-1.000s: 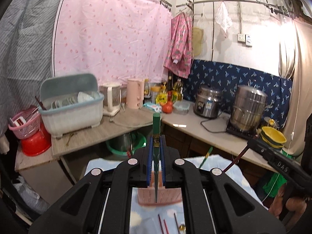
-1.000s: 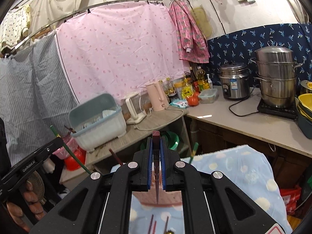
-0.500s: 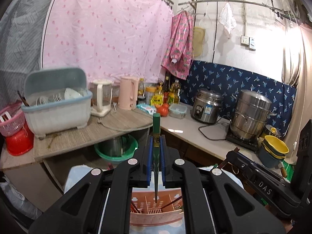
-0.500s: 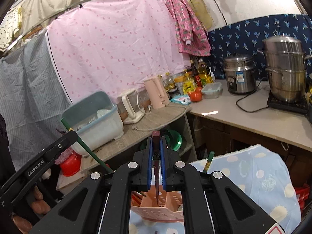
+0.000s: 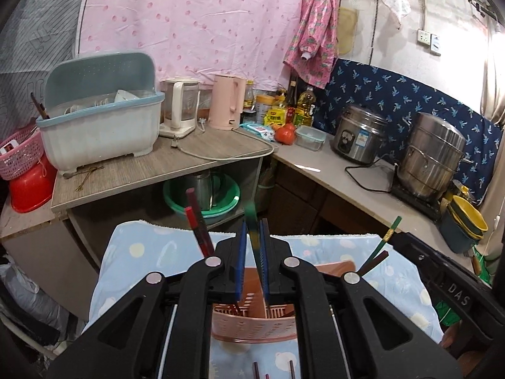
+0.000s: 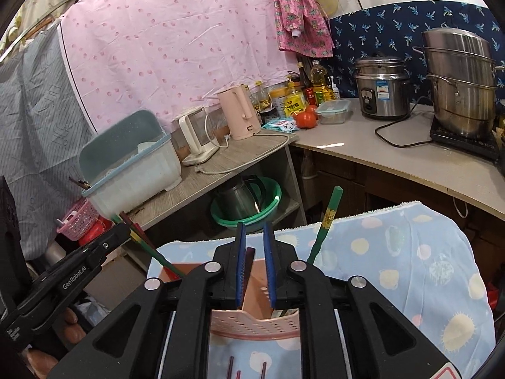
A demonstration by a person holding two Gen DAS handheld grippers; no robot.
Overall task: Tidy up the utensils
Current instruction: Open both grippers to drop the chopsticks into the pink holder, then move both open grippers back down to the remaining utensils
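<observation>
— Claws first, please: how do they stand?

— Left claw (image 5: 253, 225) is spread. A green chopstick (image 5: 252, 218) stands between its blue pads (image 5: 240, 262). It looks blurred and leans to one pad, with a gap on the other side. Right claw (image 6: 254, 227) is also spread. A dark red chopstick (image 6: 250, 257) is between its pads with a gap on both sides, and its top is lower than the pad tips.

— Where do these chopsticks go down?

— Both go into the pink holder (image 5: 252, 325), which stands on the blue cloth (image 5: 142, 252) of the desk, directly under each claw. I cannot tell which compartment.

— What is at the edges of the holder?

— At its left edge two red chopsticks (image 5: 197, 221) lean outward. At its right edge a green one and a brown one (image 5: 383, 246) lean to the other side, near the body of the right claw. On the near side, some loose chopsticks (image 6: 231, 368) lie on the cloth, close to the holder's rim.

— Is there room for moving?

— The two claws are side by side, near each other. To the right of the holder, the cloth is bare up to its far edge. Beyond that edge, lower down, sits a green basin (image 6: 271, 208).
</observation>
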